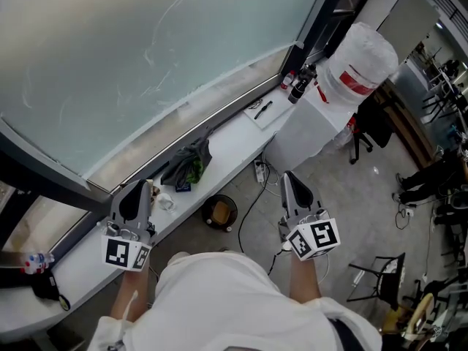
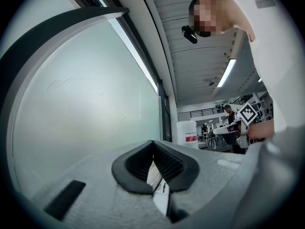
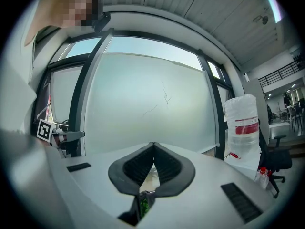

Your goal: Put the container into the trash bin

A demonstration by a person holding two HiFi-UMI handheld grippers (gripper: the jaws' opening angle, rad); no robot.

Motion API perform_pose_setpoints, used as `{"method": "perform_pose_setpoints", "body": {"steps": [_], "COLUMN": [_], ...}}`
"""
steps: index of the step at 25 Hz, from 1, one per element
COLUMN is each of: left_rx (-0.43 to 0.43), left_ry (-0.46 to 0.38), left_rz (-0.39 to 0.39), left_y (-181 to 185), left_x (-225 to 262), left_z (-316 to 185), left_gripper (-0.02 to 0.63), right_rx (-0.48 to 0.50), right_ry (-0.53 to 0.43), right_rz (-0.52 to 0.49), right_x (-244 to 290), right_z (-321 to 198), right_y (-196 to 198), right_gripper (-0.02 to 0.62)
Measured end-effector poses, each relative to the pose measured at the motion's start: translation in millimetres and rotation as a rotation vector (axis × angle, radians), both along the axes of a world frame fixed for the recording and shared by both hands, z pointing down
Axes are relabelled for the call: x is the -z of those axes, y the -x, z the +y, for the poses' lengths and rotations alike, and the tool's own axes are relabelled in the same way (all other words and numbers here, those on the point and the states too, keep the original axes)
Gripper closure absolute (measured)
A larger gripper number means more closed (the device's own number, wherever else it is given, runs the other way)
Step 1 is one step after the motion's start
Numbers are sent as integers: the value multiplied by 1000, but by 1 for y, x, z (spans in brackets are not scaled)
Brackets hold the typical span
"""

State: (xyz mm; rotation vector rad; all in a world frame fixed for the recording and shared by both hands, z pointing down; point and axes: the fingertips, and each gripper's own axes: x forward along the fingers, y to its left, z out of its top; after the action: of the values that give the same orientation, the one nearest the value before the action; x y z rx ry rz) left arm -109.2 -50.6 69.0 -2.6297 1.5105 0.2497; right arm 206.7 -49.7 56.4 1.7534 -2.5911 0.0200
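Light: bright, soft daylight through the frosted window point(image 1: 146, 57) | lamp: ceiling strip point(image 2: 227, 72) glows white (mild glare) | shadows: weak, diffuse | edges: strong fisheye bending, dark round border in both gripper views | focus: left gripper point(image 2: 153, 143) soft close to lens, head view sharp

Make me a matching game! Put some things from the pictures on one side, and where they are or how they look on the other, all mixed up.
Things:
1 bin
2 cloth
3 barrel
4 right gripper

Clues:
A jaws shut
B on the floor
C red band
D on the ledge

Pairs: 1-B, 2-D, 3-C, 4-A
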Motion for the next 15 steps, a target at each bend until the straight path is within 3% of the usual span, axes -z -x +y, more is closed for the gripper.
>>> {"method": "perform_pose_setpoints", "body": {"steps": [15], "left_rx": [-6], "left_ry": [2], "left_rz": [33], "left_y": [7], "left_x": [-2], "left_z": [6], "left_gripper": [591], "right_rx": [59], "right_ry": [4], "right_rz": [22], "right_x": [1], "right_z": [-6], "right_y": [38], "right_gripper": [594]}}
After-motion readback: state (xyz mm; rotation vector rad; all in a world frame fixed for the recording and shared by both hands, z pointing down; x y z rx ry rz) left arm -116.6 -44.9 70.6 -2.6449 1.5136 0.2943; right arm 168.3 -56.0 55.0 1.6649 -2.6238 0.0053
